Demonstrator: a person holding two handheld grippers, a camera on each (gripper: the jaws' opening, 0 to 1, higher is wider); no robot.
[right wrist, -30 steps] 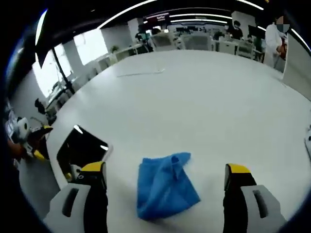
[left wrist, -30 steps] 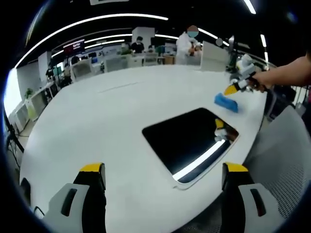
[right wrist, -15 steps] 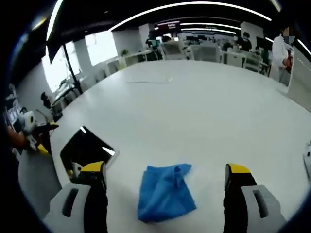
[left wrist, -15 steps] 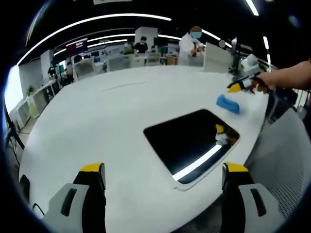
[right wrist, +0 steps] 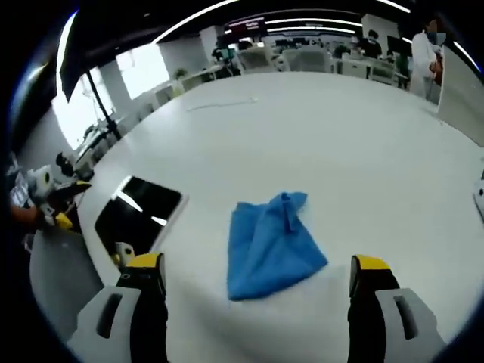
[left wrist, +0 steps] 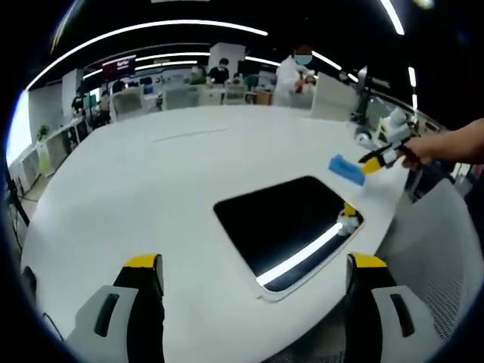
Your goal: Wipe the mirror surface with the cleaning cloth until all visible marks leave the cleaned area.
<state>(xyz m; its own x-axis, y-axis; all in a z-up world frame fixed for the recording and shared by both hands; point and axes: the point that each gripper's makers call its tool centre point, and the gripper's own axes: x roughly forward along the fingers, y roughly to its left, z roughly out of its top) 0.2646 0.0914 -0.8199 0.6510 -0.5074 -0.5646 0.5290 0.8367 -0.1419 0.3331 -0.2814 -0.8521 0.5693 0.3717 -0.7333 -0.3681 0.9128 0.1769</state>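
Jaws of both grippers spread wide, empty — right gripper (right wrist: 257,283) hovers near the cloth (right wrist: 272,243), which lies on the table (right wrist: 363,144) beside the mirror (left wrist: 278,221). Wiping not begun.

Left gripper view faces the mirror (left wrist: 283,227) closely; right gripper view faces the cloth (right wrist: 272,243); both share both.

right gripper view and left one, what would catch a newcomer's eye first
The blue cloth lies crumpled on the white table, ahead of the open right gripper. Next comes the dark mirror flat near the table edge, reflecting a bright ceiling light strip, ahead of the open left gripper.
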